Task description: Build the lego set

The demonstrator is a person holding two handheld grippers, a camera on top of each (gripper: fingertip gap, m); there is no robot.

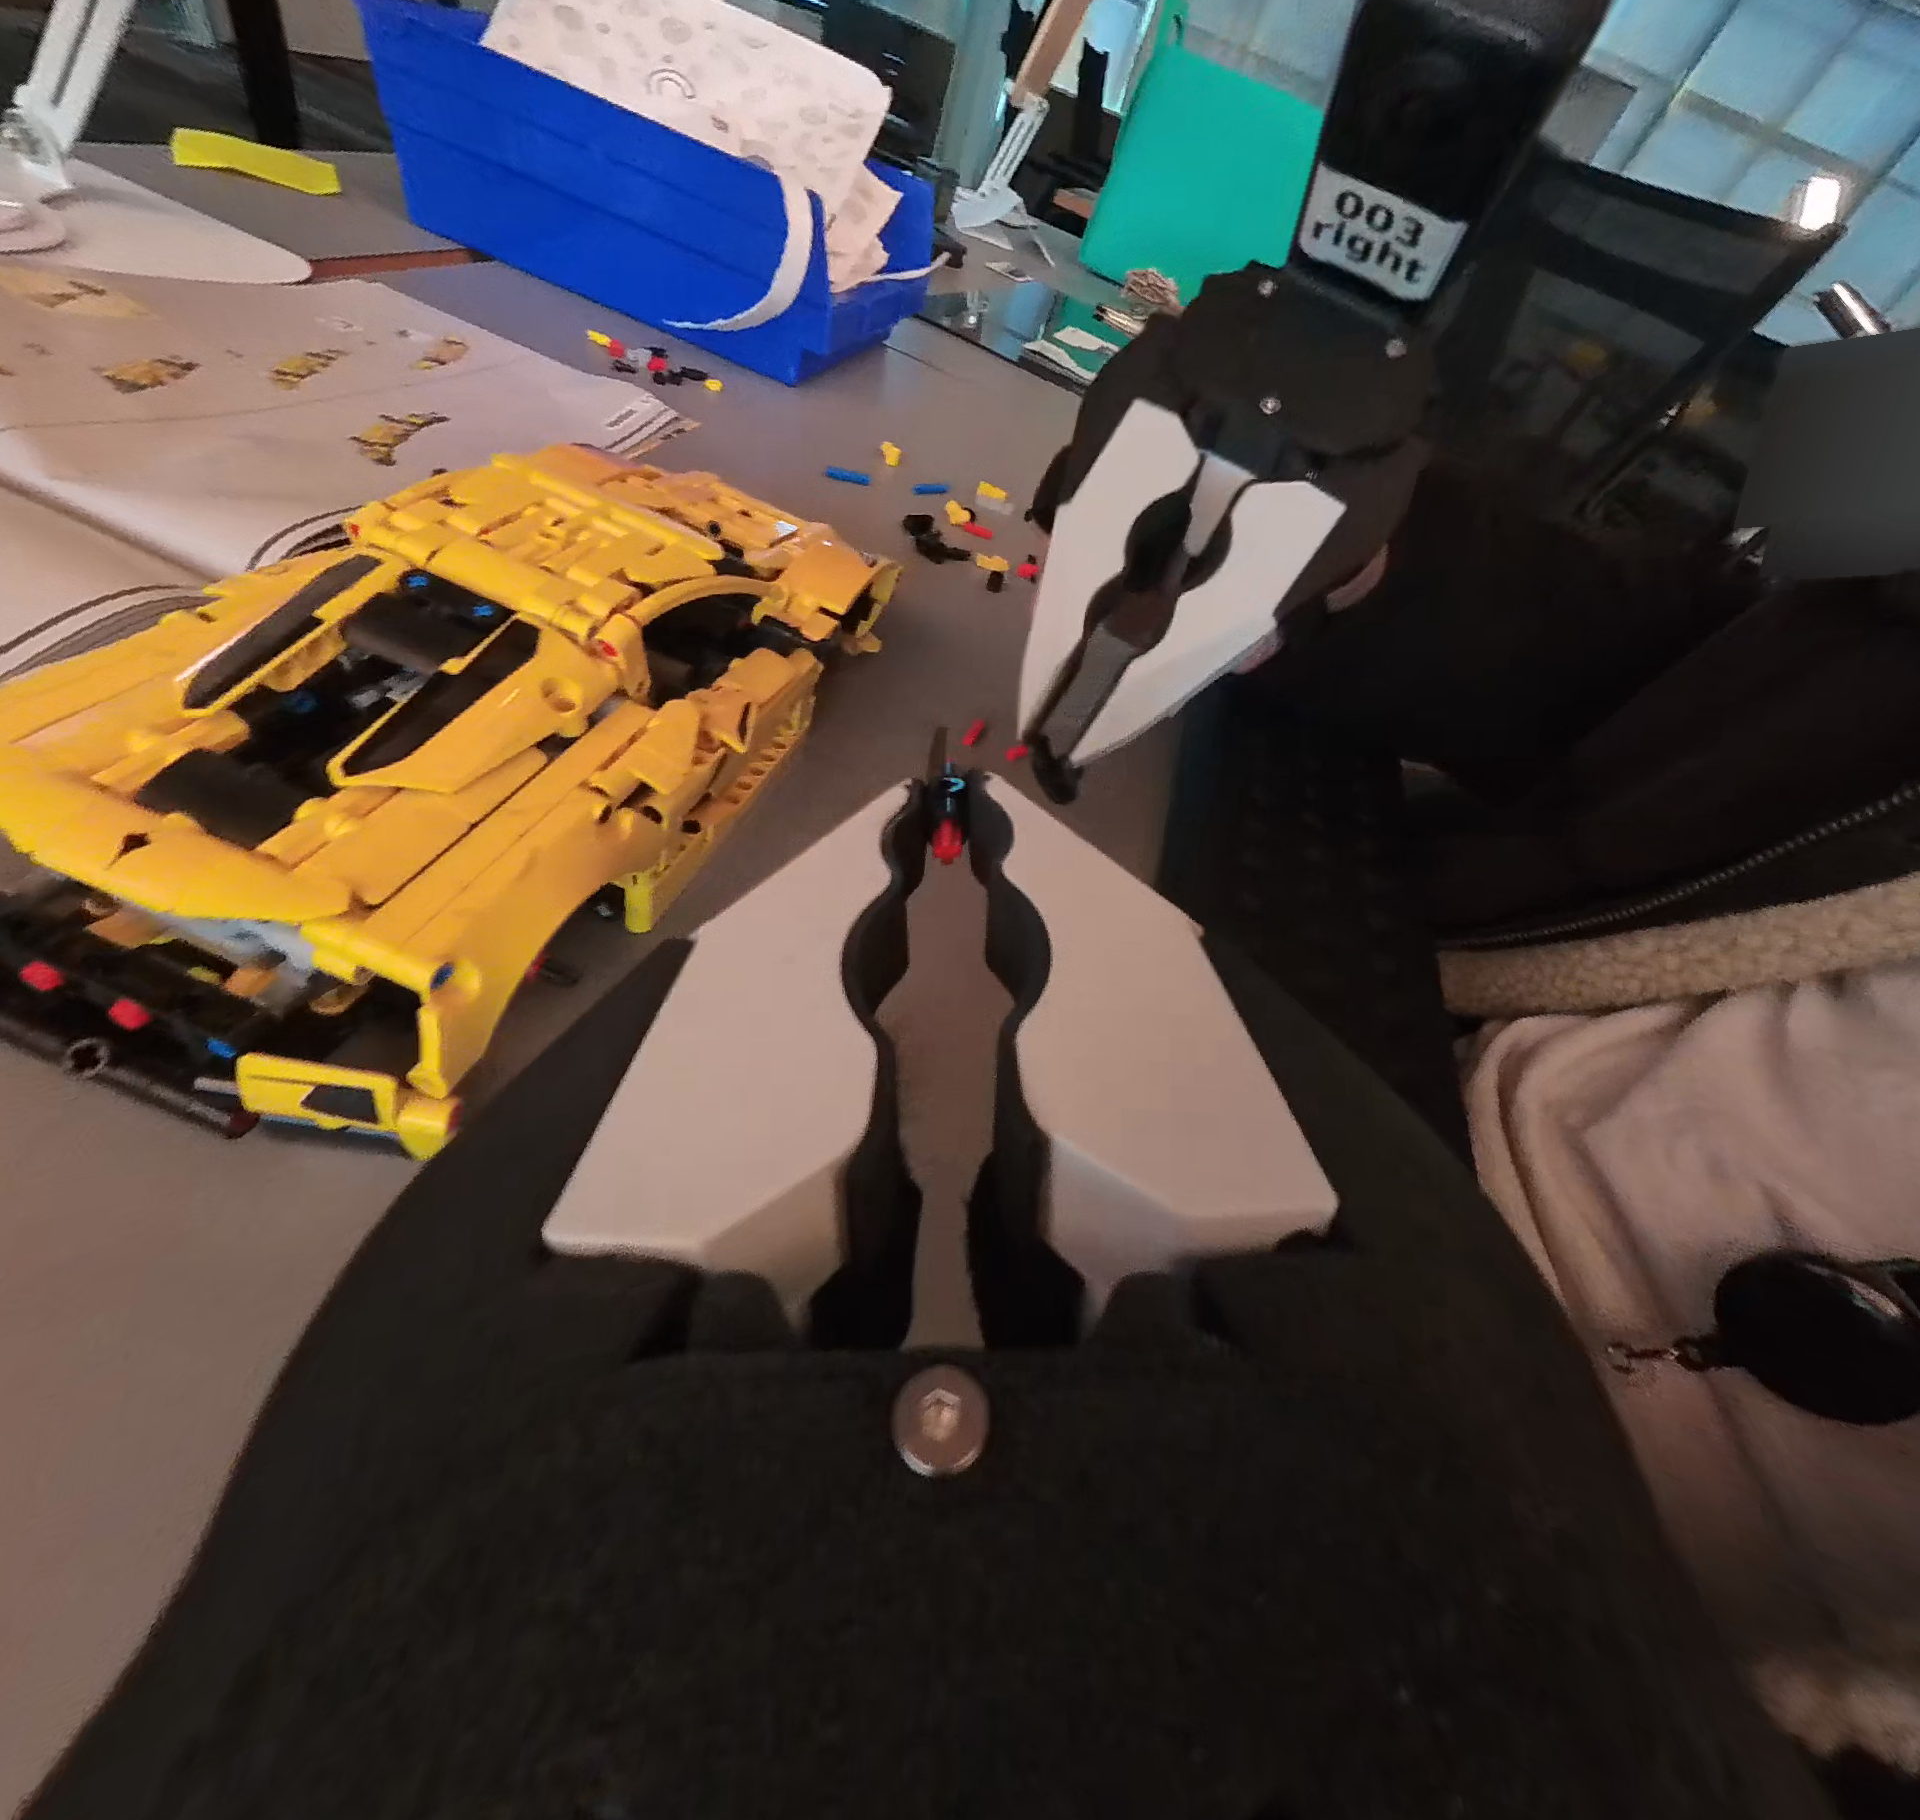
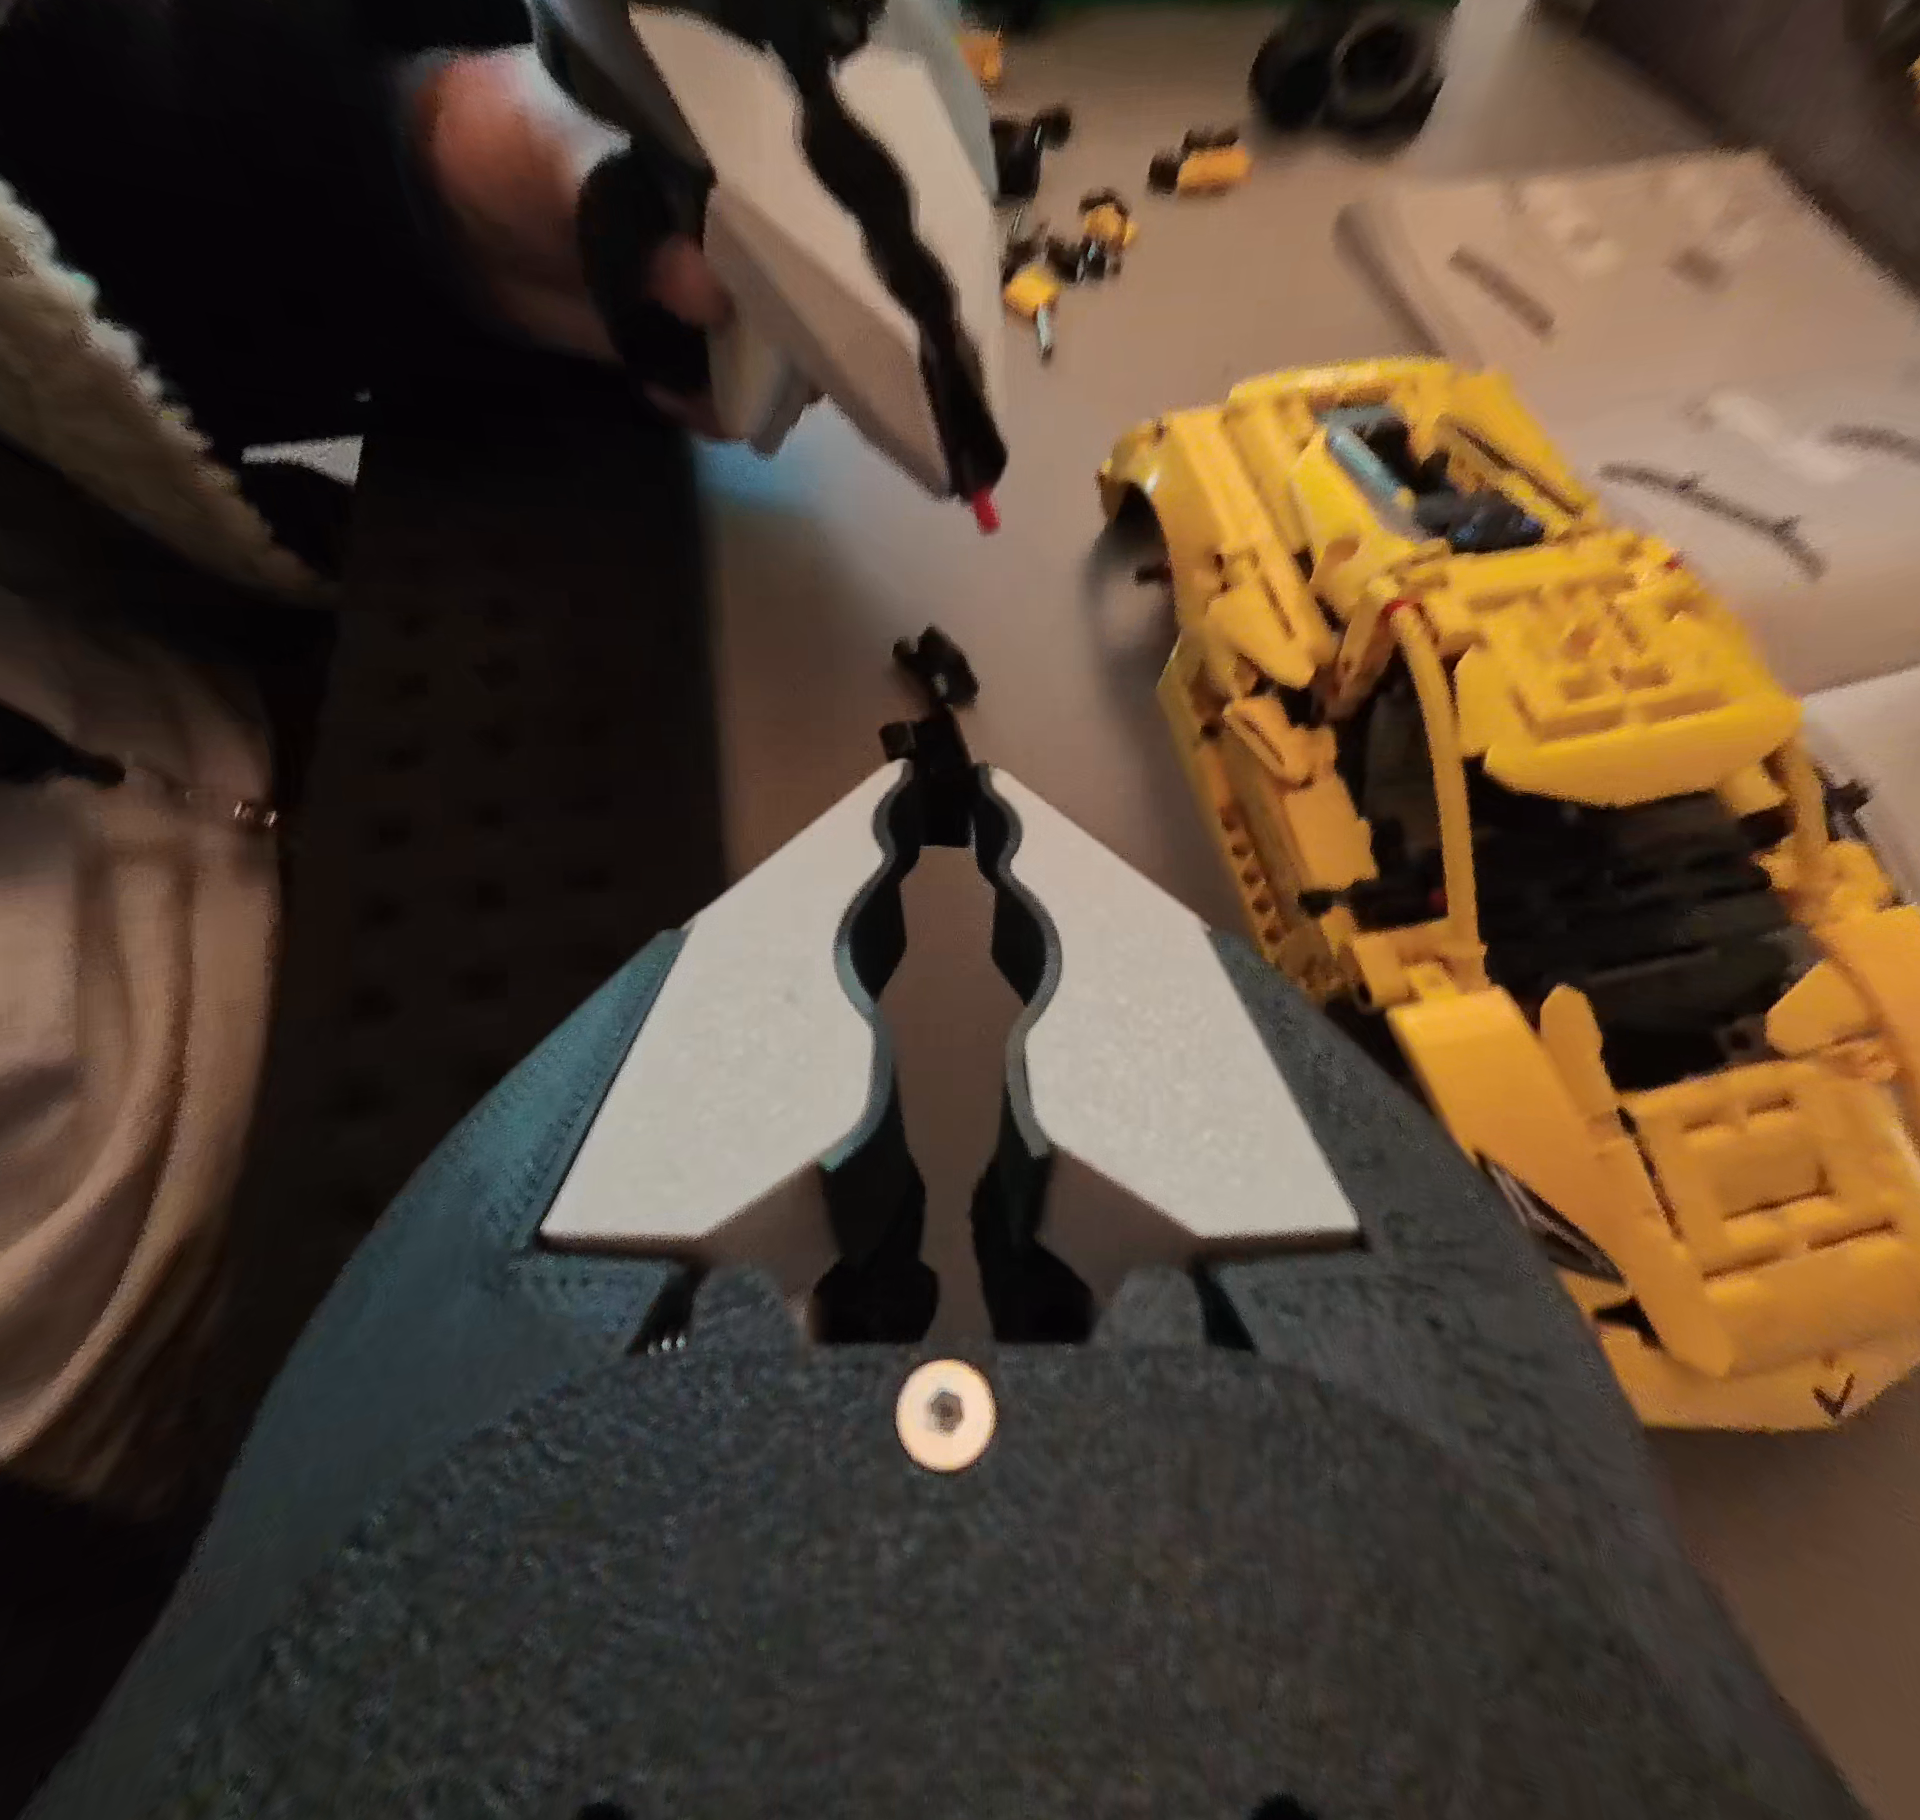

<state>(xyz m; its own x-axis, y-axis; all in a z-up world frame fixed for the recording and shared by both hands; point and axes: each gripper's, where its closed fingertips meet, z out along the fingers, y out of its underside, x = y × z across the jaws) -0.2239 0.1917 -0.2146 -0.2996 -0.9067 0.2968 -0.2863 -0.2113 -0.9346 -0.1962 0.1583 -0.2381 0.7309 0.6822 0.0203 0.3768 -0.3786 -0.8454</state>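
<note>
Left gripper (image 1: 945, 814): jaws nearly closed, tips pinching a small red pin (image 1: 944, 841) seated in a dark connector; in the right wrist view the red end pokes out past the tips. Right gripper (image 2: 940, 783): jaws likewise nearly closed on a small black piece (image 2: 935, 690) that juts forward of the tips. Its exact shape is blurred. The two grippers are near each other, tips apart, above the desk (image 1: 156, 1303) close to its near edge.

Handling, judged: both parts are hard plastic, very light, smooth, so apt to twist or pop out of a tip pinch. Hold the pin on its collar, leaving the free end clear for insertion. Push straight along the axis.

Yellow car model (image 1: 416, 731) sits on the desk to the left of the grippers, partly over the open instruction booklet (image 1: 260, 388). It looks stiff overall, but panels are clipped on and could shed under side load. Take it by the chassis sill, not the roof.

Loose spare pieces (image 1: 966, 534) lie scattered farther back. Blue bin (image 1: 582, 181) stands at the far side.
</note>
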